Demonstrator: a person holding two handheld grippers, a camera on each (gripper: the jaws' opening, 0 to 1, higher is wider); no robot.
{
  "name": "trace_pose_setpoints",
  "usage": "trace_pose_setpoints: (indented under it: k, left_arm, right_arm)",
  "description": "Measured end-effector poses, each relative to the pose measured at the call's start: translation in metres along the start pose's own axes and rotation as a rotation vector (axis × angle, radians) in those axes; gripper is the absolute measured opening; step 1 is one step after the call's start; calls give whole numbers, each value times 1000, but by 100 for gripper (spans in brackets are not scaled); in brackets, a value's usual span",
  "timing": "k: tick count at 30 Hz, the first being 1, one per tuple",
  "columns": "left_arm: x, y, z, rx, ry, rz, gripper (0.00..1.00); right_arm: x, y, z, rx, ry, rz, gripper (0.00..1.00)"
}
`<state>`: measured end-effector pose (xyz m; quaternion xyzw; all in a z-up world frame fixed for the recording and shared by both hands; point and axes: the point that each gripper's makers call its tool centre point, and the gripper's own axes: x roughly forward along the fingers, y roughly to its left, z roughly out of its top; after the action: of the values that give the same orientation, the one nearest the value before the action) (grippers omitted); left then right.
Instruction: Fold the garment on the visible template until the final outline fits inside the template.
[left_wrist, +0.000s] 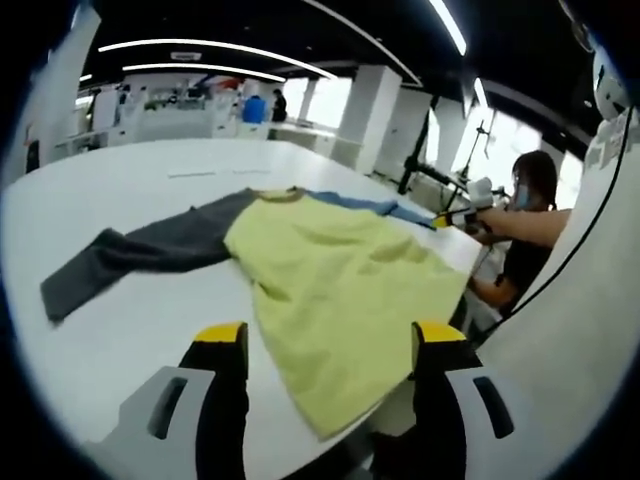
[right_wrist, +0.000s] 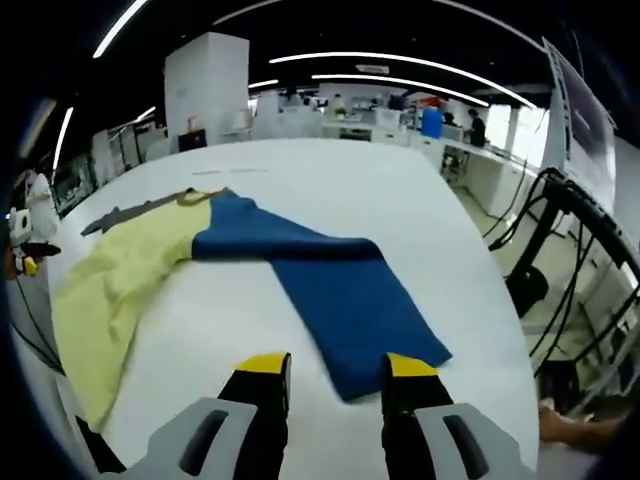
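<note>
A long-sleeved garment lies spread flat on the white table (left_wrist: 130, 330). Its yellow body (left_wrist: 340, 290) reaches the near edge, a grey sleeve (left_wrist: 140, 255) runs left, and a blue sleeve (left_wrist: 385, 208) runs to the far right. My left gripper (left_wrist: 330, 335) hovers open just above the yellow hem, holding nothing. In the right gripper view the blue sleeve (right_wrist: 340, 295) stretches toward me, the yellow body (right_wrist: 110, 280) lies left and the grey sleeve (right_wrist: 130, 213) beyond. My right gripper (right_wrist: 337, 365) is open at the blue cuff, its jaws on either side of the cuff's corner.
A person (left_wrist: 530, 225) stands at the table's right edge, holding the right gripper (left_wrist: 462, 212). The left gripper (right_wrist: 25, 245) appears at the far left edge. Faint marks (left_wrist: 195, 174) lie on the table beyond the garment. Cables (right_wrist: 555, 240) hang off the right side.
</note>
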<state>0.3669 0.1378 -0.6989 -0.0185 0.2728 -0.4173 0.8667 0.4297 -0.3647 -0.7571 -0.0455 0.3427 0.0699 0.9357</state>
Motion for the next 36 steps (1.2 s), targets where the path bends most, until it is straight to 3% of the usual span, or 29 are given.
trace_pose_setpoints:
  k: [11,21,36]
  left_arm:
    - [-2,3,-2,-7,8,5,61]
    - [-6,6,-3,-17,9,17,60]
    - [-10,3,-1,-3,15,26,60]
  right_arm:
    - [10,-8,-9,-45,49,-21,18]
    - [10,-16,-8,-66,42,-26,3]
    - [12,-44,-8,-74,84,-45,0]
